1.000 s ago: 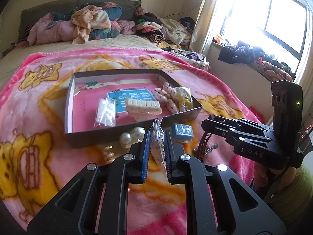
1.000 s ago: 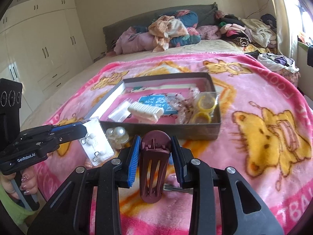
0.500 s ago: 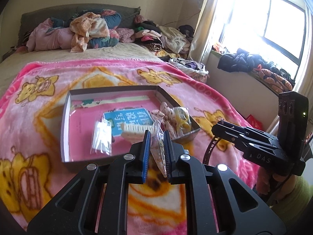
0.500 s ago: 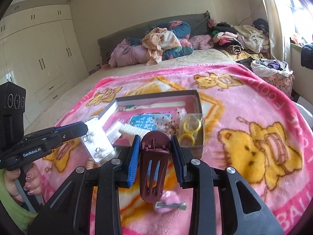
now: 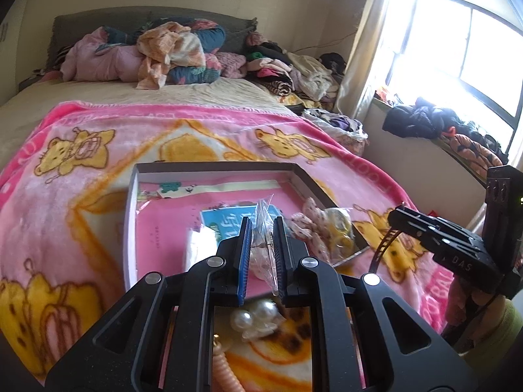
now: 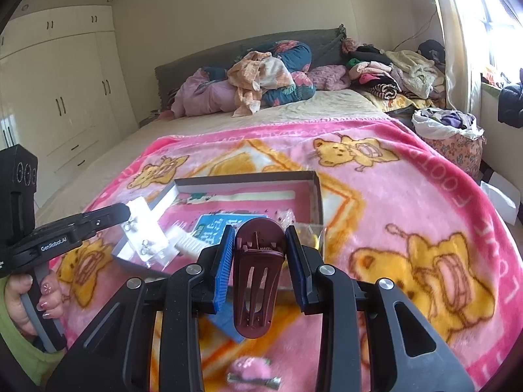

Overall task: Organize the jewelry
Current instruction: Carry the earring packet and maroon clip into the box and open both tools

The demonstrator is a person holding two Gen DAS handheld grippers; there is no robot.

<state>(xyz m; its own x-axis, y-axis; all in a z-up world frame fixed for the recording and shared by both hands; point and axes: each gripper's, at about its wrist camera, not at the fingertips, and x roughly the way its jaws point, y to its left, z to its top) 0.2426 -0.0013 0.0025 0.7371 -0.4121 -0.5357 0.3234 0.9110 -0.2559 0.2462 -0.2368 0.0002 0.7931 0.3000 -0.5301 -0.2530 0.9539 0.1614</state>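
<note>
Grippers hover over a shallow grey box (image 5: 130, 215) at frame centre on a pink bear-print blanket (image 5: 65, 202). The left gripper (image 5: 261, 248) pinches a clear plastic packet (image 5: 263, 228) of earrings; the right gripper (image 6: 261, 254) clamps a maroon hair clip (image 6: 258, 277), held upright. Inside the box lie a blue card (image 5: 225, 222), a white comb (image 6: 188, 245) and, in its right corner, yellow rings (image 5: 340, 232) beside spotted clips (image 5: 309, 225). Pearl beads (image 5: 255, 318) sit on the blanket at lower centre.
</note>
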